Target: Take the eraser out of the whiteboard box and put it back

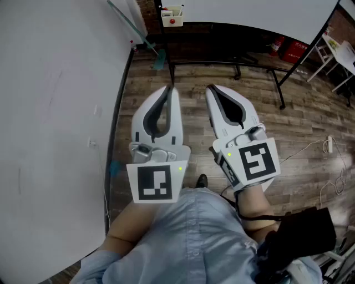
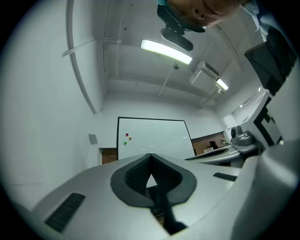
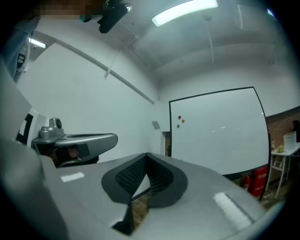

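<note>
The jaws of the left gripper point(image 1: 171, 89) were pressed together at their tips. Only the hollow between the dark pads was left open, and nothing was held in it. The jaws of the right gripper point(image 1: 211, 89) were likewise closed on nothing. Both grippers were held side by side, close in front of the person's body, above the wooden floor point(image 1: 299, 127) and well apart from the task's things. A large white panel point(image 1: 50, 138) was seen to the left. The whiteboard box point(image 1: 172, 15) was located far ahead, at the lower left corner of the far whiteboard point(image 1: 249, 10), with a small red item point(image 1: 172, 21) on its front. The eraser could not be distinguished at this range and was presumed to lie inside the box. It was judged to be light and not fragile, with a stiff body and a soft felt face. A grip across the narrow sides of the stiff body, near its middle, was considered best, so that the felt was not crushed and the piece would not pivot. The box was judged to be lightly fixed, so a straight upward lift was advised.
</note>
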